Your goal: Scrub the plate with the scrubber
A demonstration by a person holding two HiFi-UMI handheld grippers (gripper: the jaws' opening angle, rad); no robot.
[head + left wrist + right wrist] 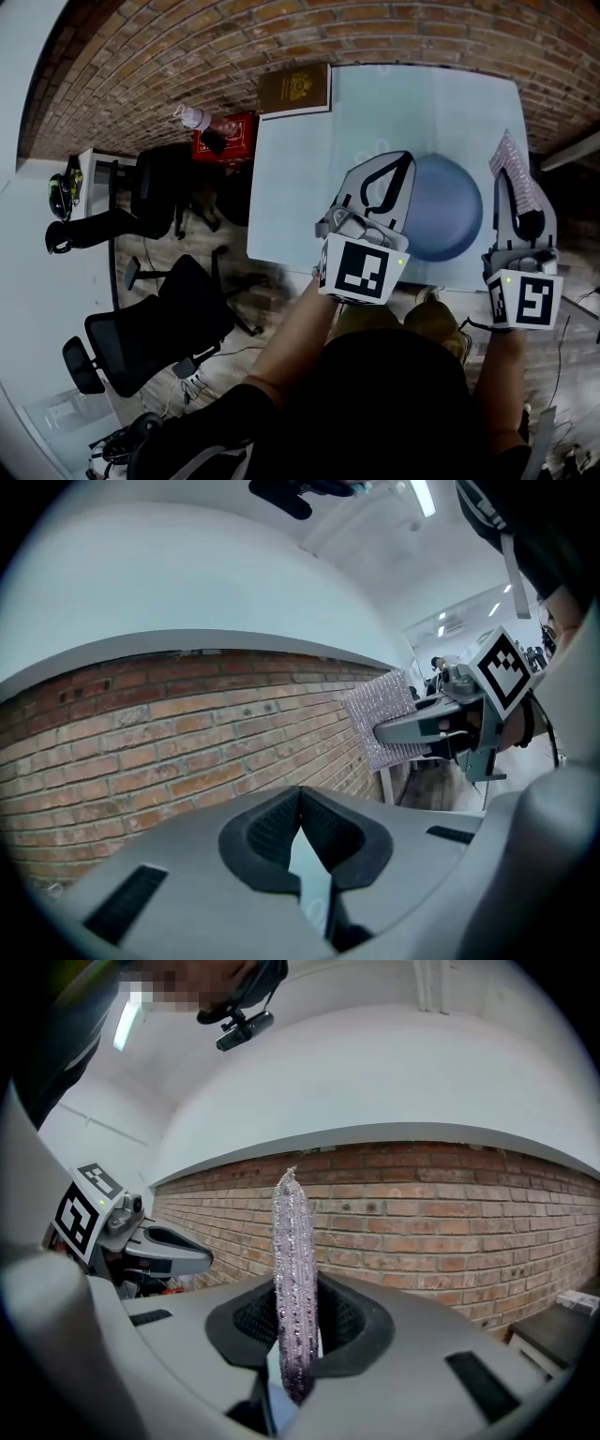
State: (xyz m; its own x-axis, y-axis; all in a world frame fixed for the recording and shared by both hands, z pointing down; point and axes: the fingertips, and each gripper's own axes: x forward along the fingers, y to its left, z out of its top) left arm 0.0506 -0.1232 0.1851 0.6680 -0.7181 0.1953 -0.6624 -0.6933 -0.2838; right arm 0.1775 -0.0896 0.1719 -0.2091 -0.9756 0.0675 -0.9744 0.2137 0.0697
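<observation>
A round blue plate [448,214] lies on the pale table [300,187], near its front edge. My left gripper [403,162] hovers over the plate's left part. Its jaws are shut with nothing between the pads [281,829]. My right gripper [502,178] stands to the right of the plate. It is shut on a sparkly pink-grey scrubber [517,167], which sticks up edge-on between the jaws [293,1269]. In the left gripper view the scrubber [380,719] and the right gripper [386,731] show against the brick wall. The plate is hidden in both gripper views.
A brown book [295,89] lies at the table's far left corner. A red box [228,138] with a bottle [191,117] sits beyond the table's left edge. Black office chairs [141,328] stand on the floor to the left. A brick wall [450,1213] backs the table.
</observation>
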